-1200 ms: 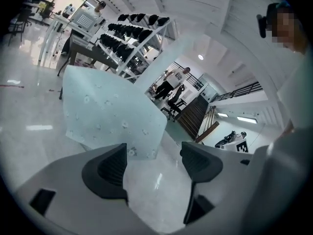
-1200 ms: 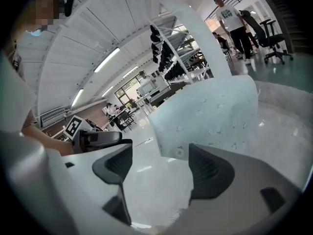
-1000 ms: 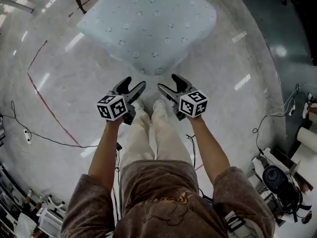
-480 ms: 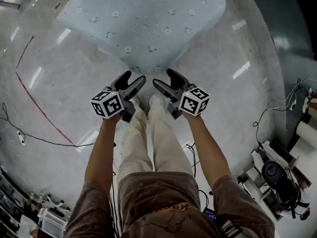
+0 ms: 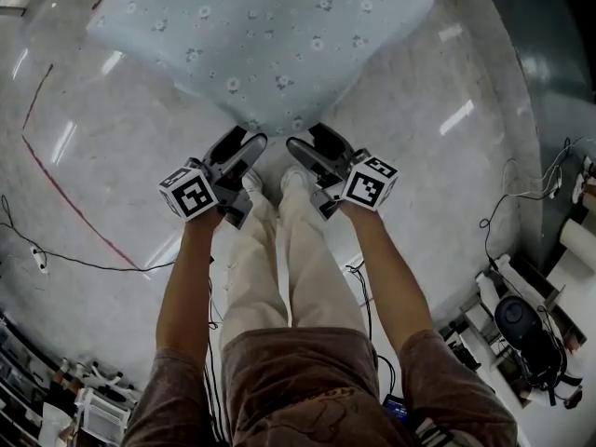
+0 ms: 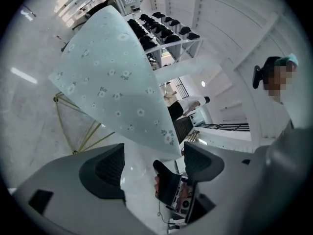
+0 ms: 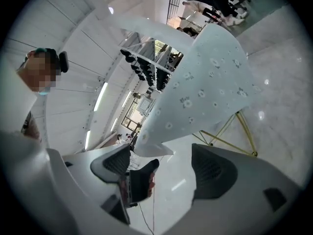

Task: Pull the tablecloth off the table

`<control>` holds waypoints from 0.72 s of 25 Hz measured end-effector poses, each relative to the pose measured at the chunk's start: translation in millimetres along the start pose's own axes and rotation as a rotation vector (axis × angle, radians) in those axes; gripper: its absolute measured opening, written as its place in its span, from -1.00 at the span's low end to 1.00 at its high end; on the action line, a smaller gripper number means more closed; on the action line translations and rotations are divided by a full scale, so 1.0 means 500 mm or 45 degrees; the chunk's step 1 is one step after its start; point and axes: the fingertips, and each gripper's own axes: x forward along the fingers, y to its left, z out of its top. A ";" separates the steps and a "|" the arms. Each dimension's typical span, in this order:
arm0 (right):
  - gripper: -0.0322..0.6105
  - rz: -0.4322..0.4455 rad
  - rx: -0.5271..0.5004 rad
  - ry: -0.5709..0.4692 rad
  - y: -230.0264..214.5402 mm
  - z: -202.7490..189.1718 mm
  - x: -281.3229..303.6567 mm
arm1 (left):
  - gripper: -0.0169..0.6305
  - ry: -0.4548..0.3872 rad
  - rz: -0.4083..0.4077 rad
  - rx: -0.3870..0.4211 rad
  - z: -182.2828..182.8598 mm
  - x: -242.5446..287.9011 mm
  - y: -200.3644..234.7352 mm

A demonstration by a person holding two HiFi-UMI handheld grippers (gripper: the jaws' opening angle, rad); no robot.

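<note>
Both the left gripper (image 5: pixel 246 141) and right gripper (image 5: pixel 307 139) gape empty just below the tablecloth (image 5: pixel 270 35), draped across the frame's upper middle. It looks thin, soft and light; I'd pinch its drooping near corner.

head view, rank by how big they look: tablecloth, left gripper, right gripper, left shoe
1. tablecloth
2. left gripper and right gripper: look alike, not ranked
3. left shoe, partly hidden by the gripper
</note>
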 end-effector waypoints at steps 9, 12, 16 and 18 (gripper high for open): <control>0.14 0.034 0.113 -0.130 -0.008 0.030 0.012 | 0.17 -0.126 -0.079 -0.117 0.031 0.017 0.003; 0.10 0.043 0.139 -0.155 -0.011 0.036 0.018 | 0.17 -0.141 -0.102 -0.153 0.031 0.024 0.005; 0.09 0.049 0.152 -0.153 -0.017 0.034 0.024 | 0.17 -0.110 -0.131 -0.189 0.013 0.037 0.005; 0.04 0.055 0.154 -0.151 -0.017 0.034 0.025 | 0.17 -0.138 -0.151 -0.222 0.019 0.038 0.005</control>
